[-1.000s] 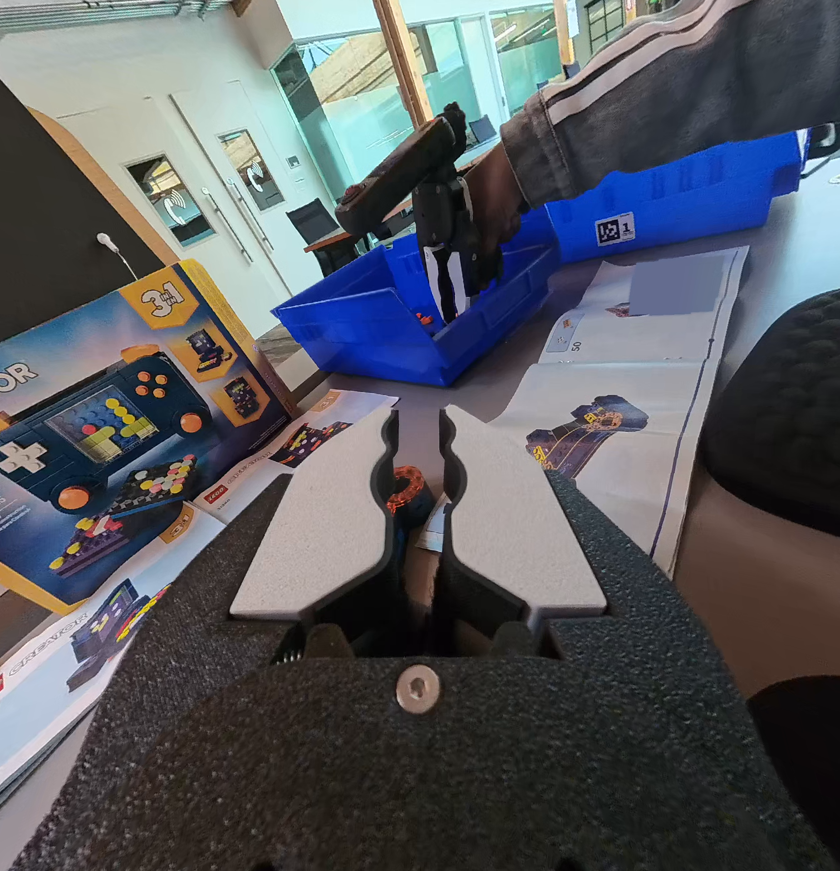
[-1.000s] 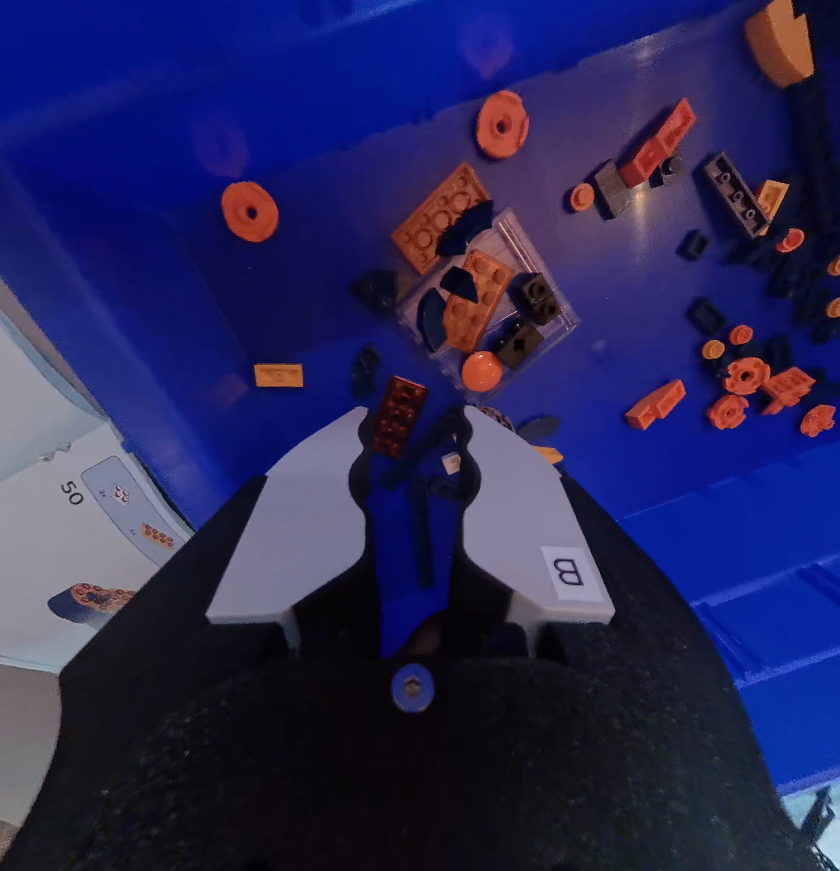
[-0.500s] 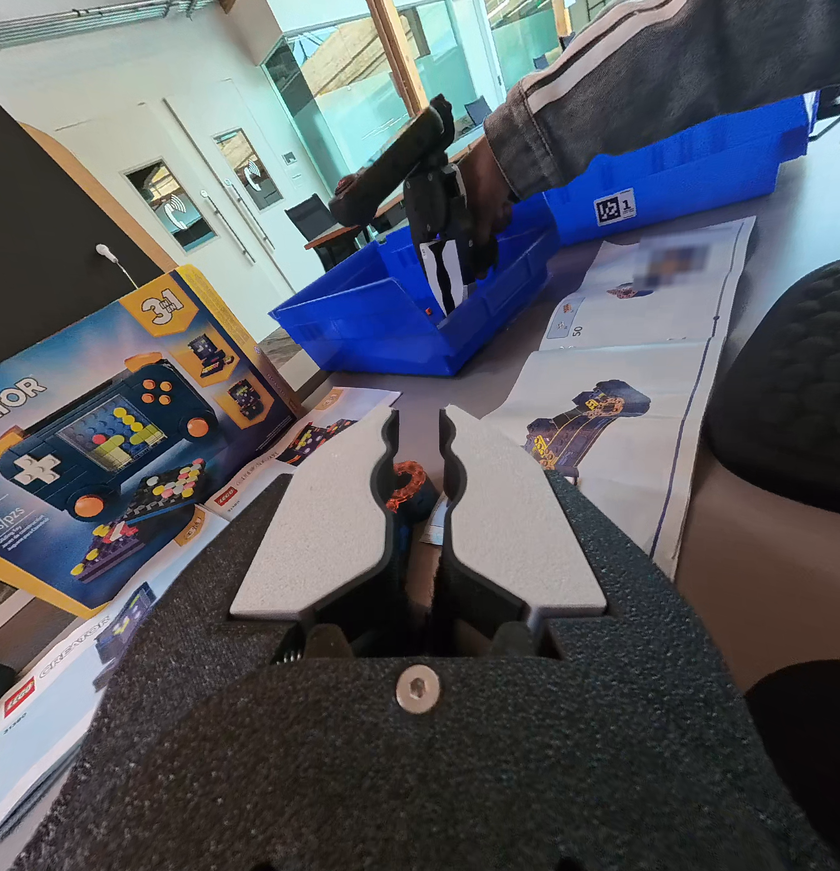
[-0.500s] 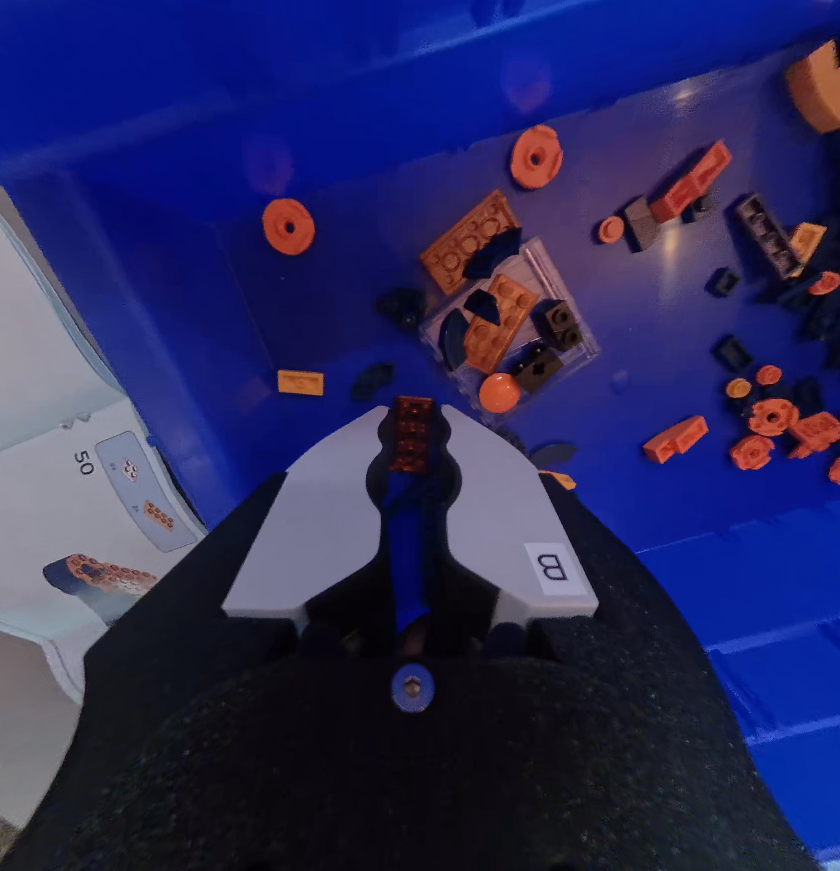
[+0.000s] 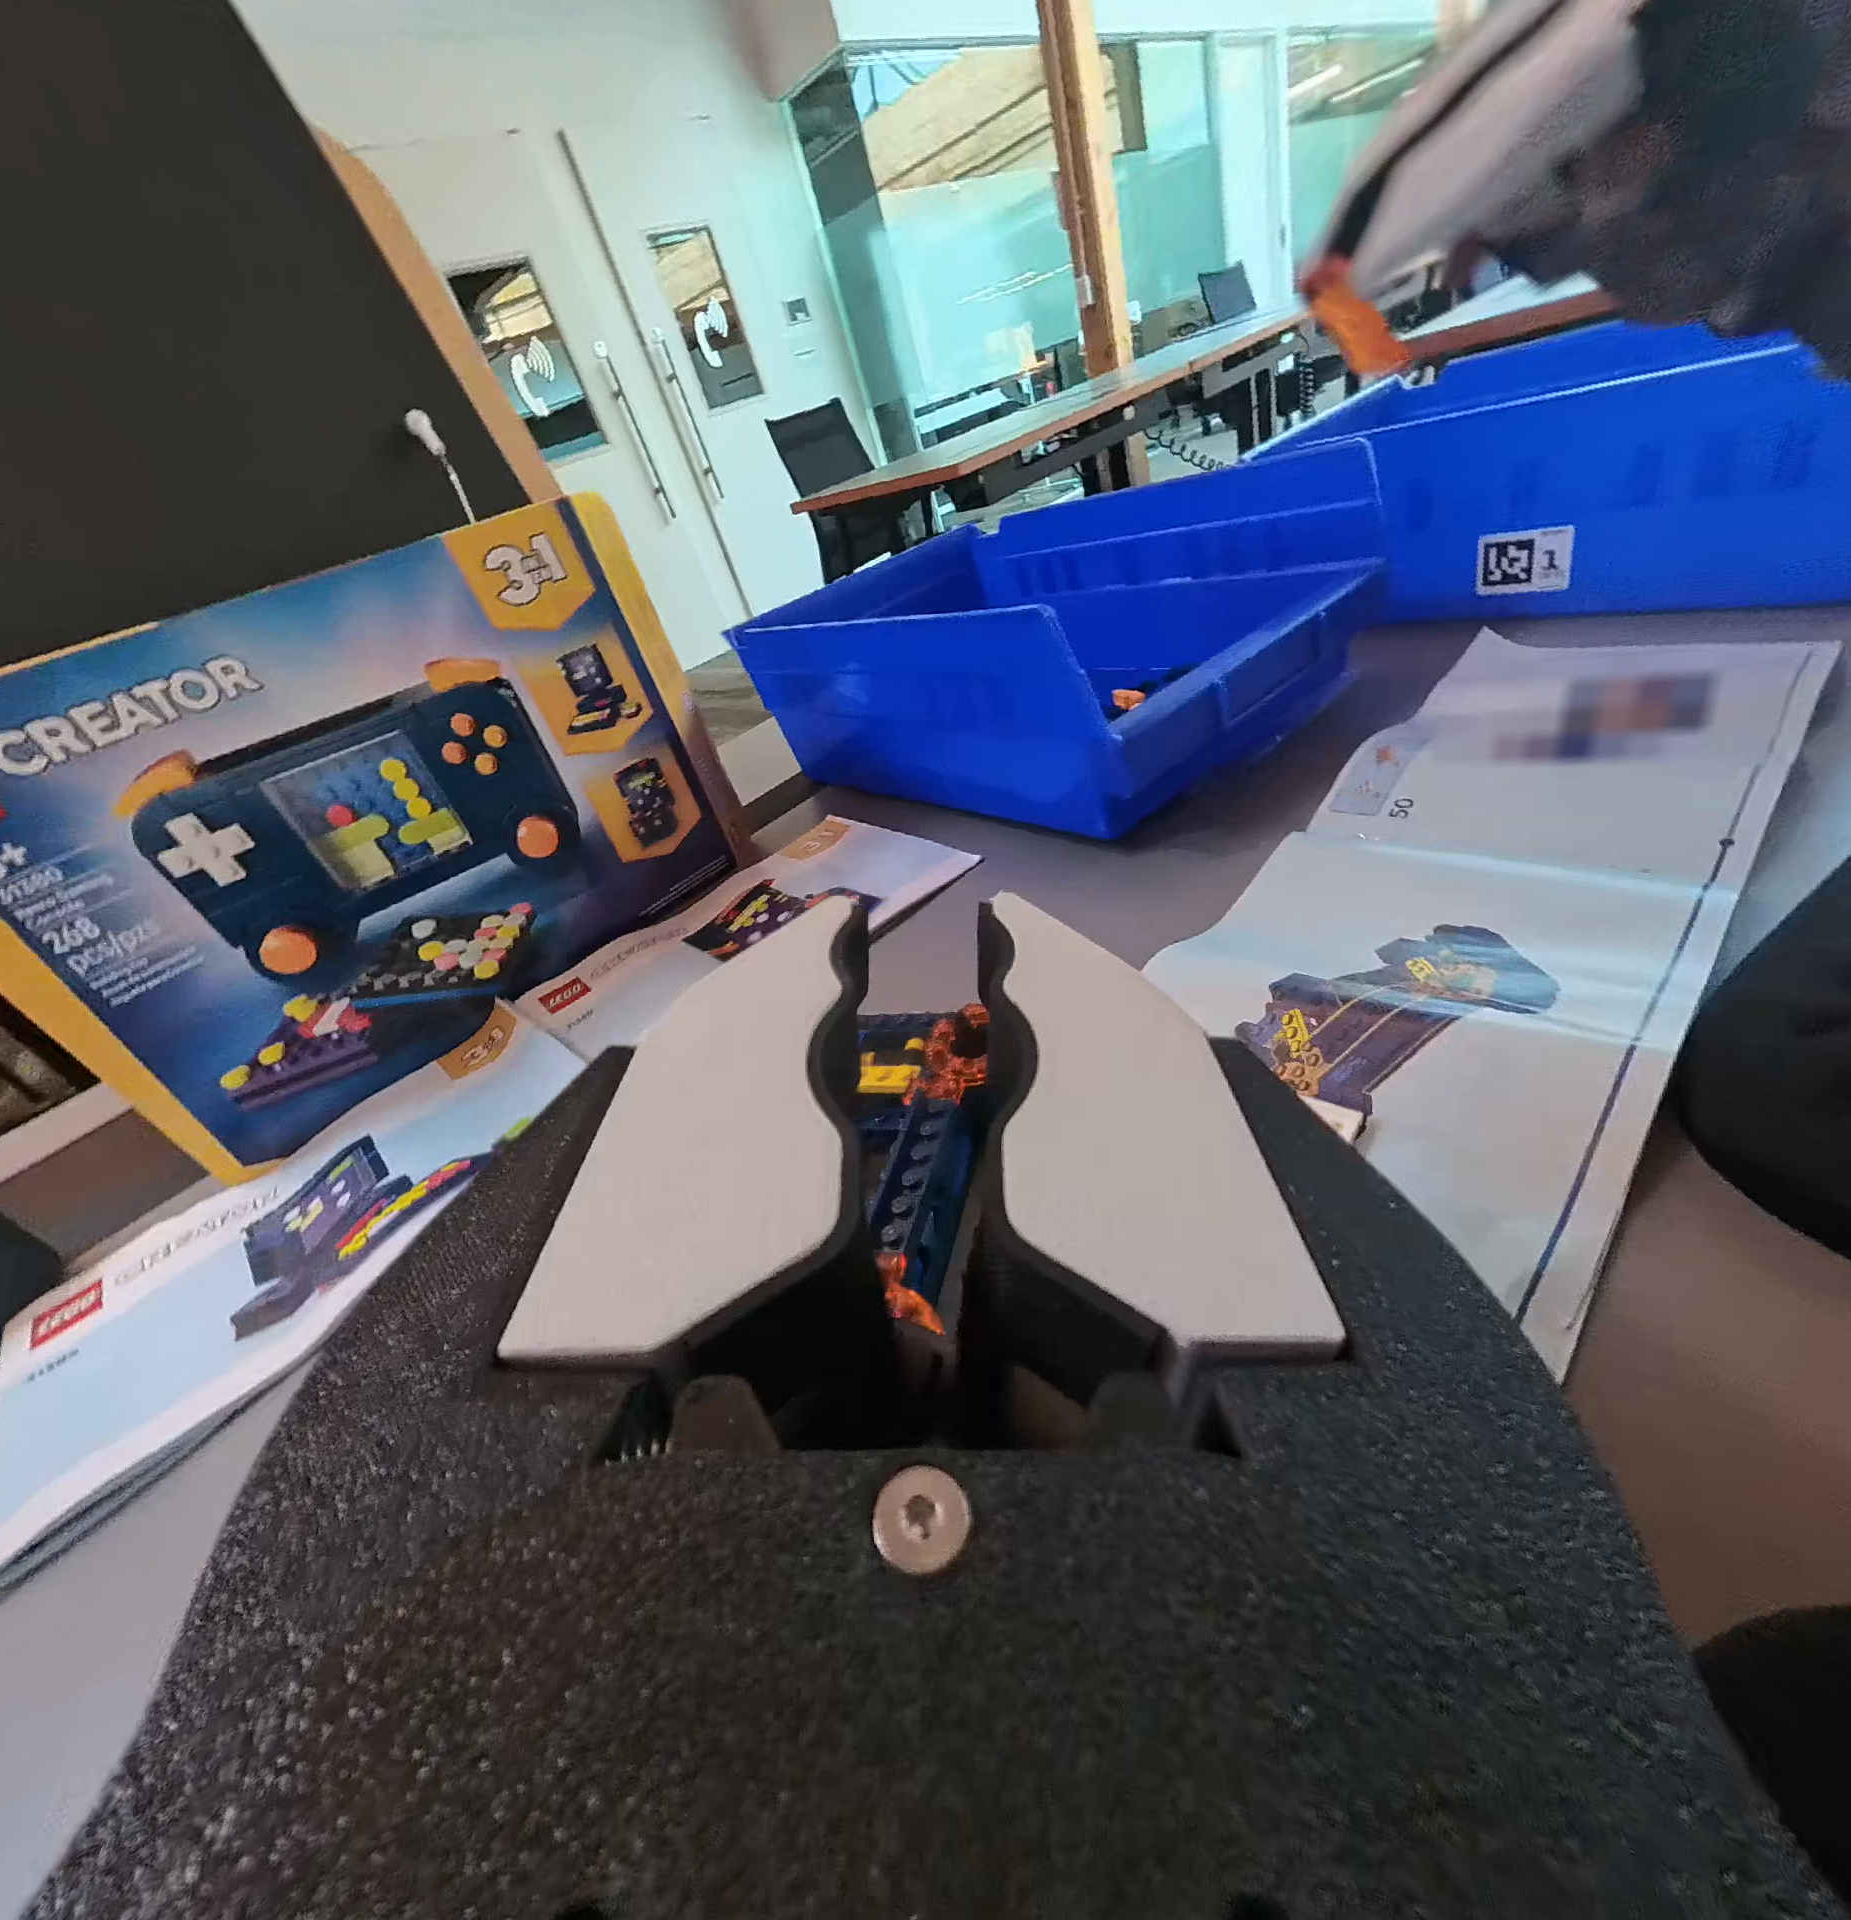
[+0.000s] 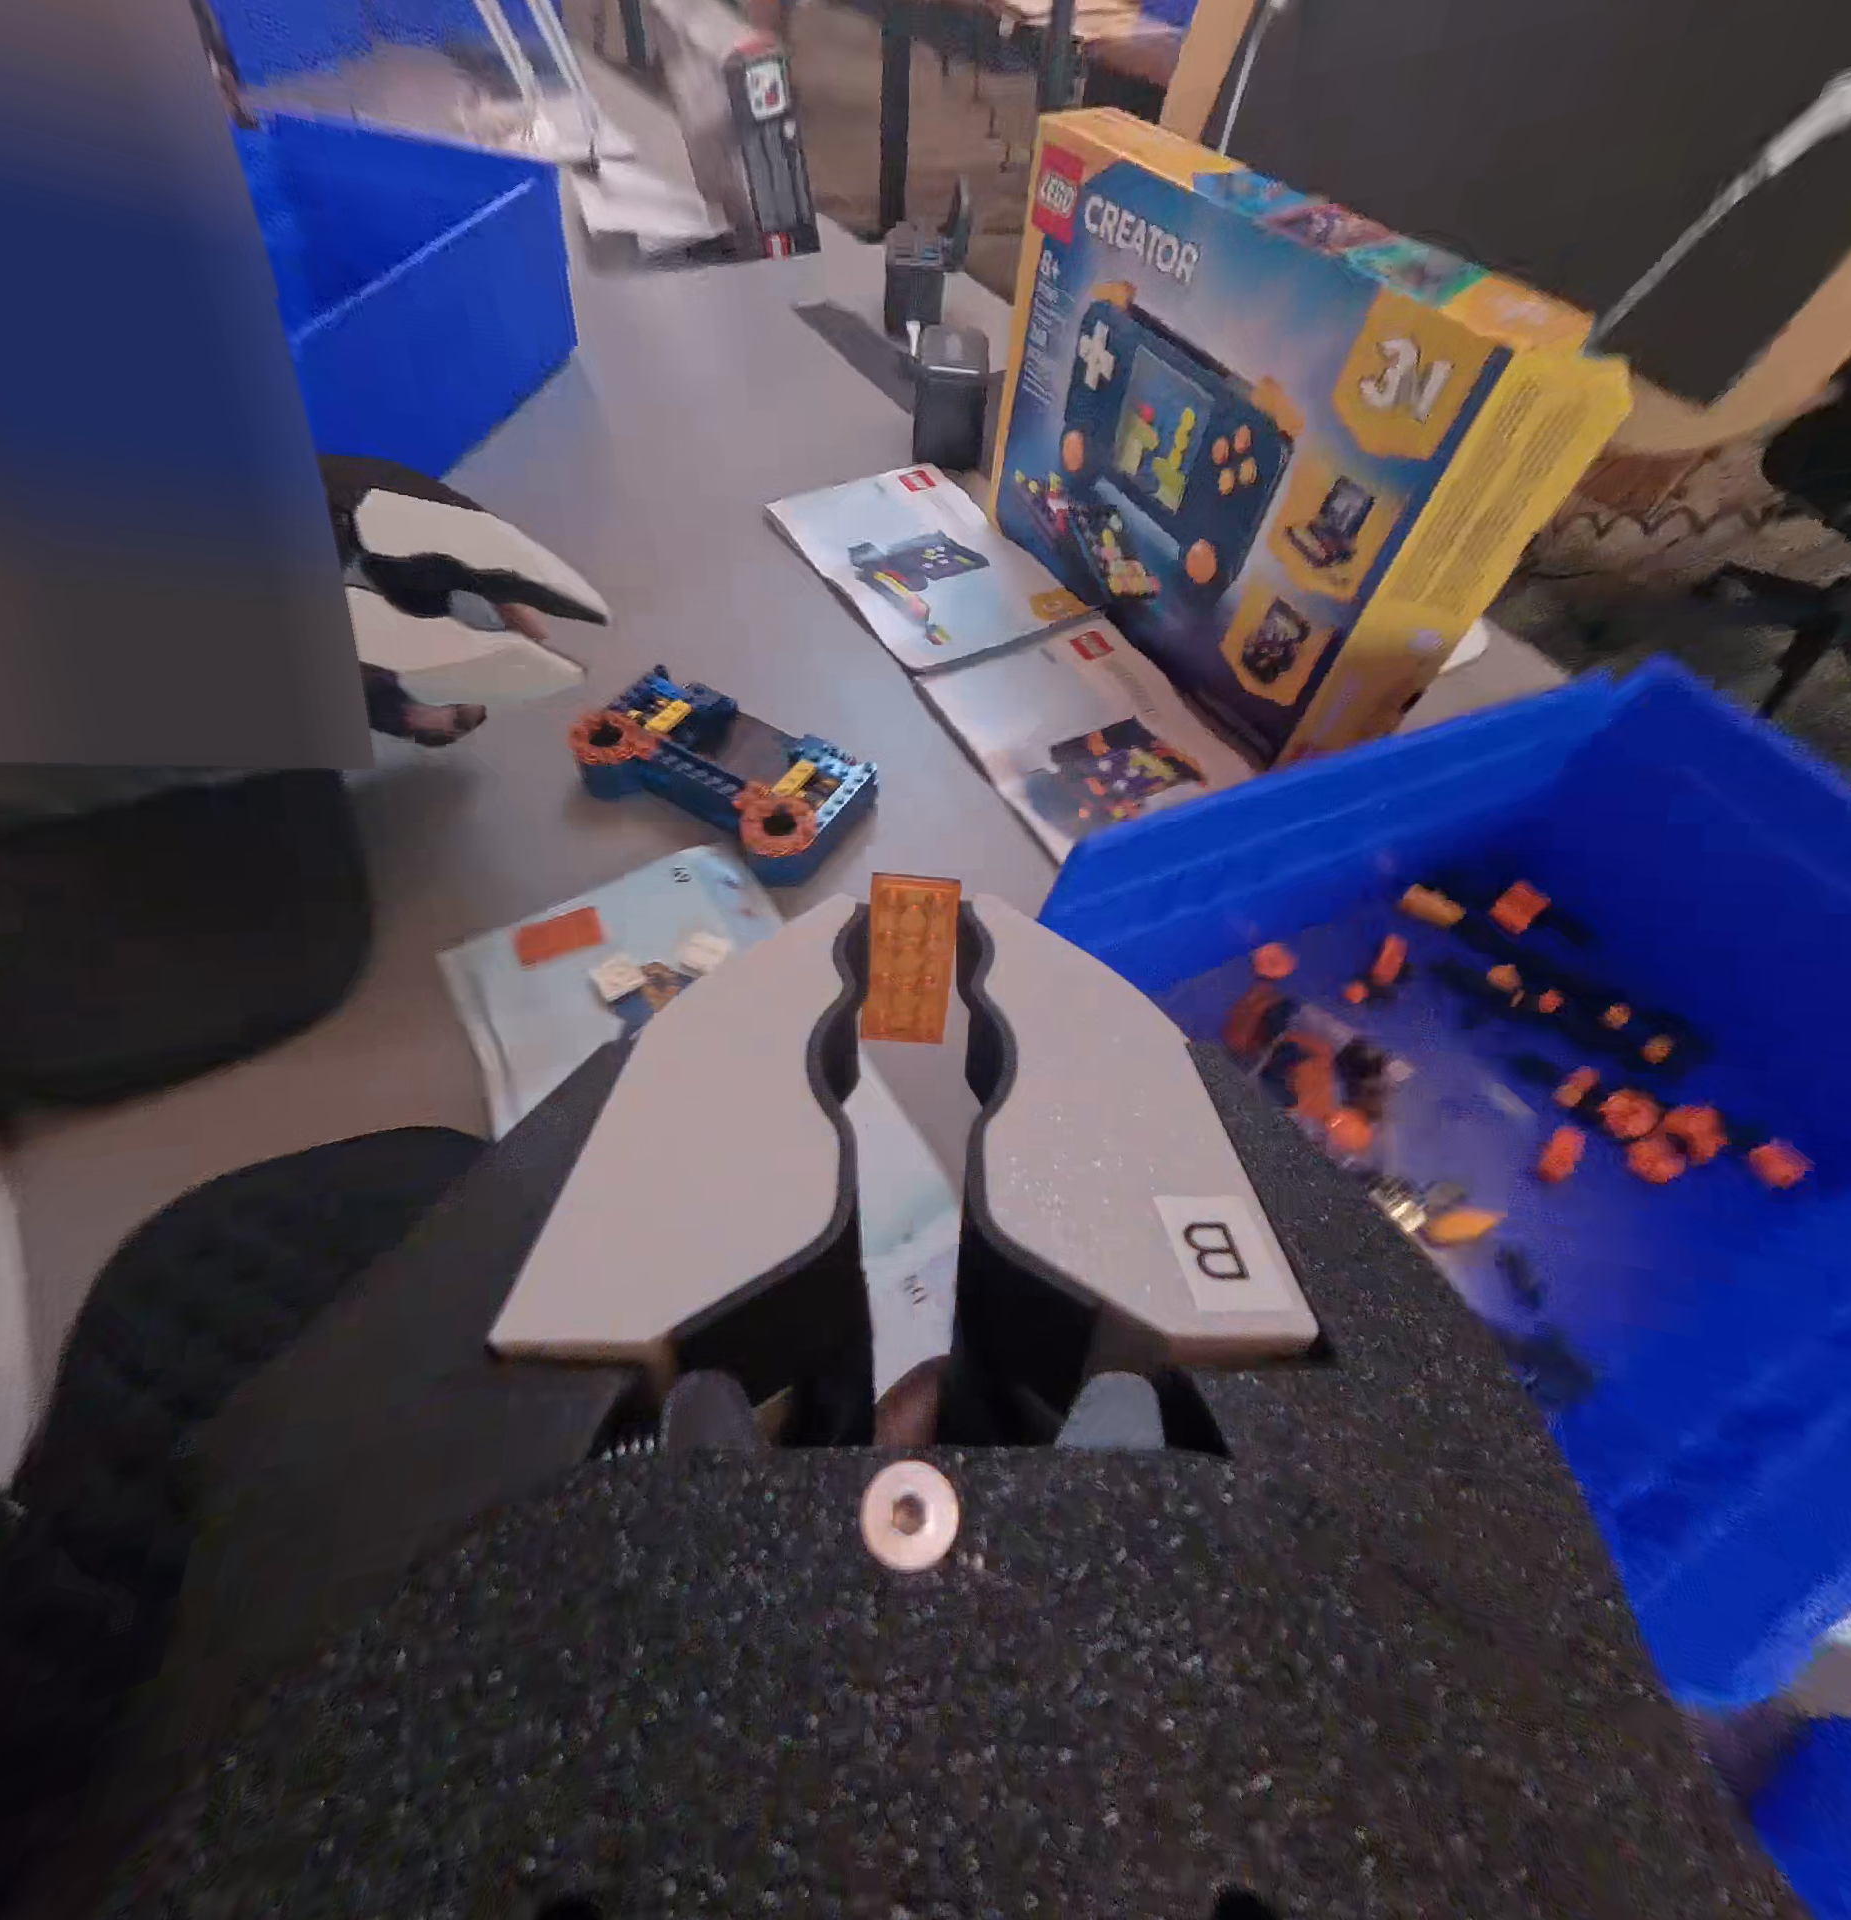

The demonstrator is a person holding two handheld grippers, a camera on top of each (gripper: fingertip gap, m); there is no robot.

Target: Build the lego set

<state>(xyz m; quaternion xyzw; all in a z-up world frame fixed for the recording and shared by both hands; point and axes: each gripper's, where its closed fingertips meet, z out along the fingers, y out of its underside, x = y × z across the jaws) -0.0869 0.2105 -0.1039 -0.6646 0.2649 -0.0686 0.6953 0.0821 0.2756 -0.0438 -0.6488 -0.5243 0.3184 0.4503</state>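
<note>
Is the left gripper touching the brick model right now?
Apart. The right wrist view shows the left gripper above the table with bare table between its fingertips and the model.

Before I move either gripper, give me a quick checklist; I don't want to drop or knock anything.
1. Right gripper pinching the orange plate by both long edges: ok.
2. Plate lifted clear of the blue bin: ok.
3. Brick model lying flat on the table: ok.
4. Left gripper gripping the model: not ok; its fingers look off it.
5. Model clear of the bin: ok.
</note>
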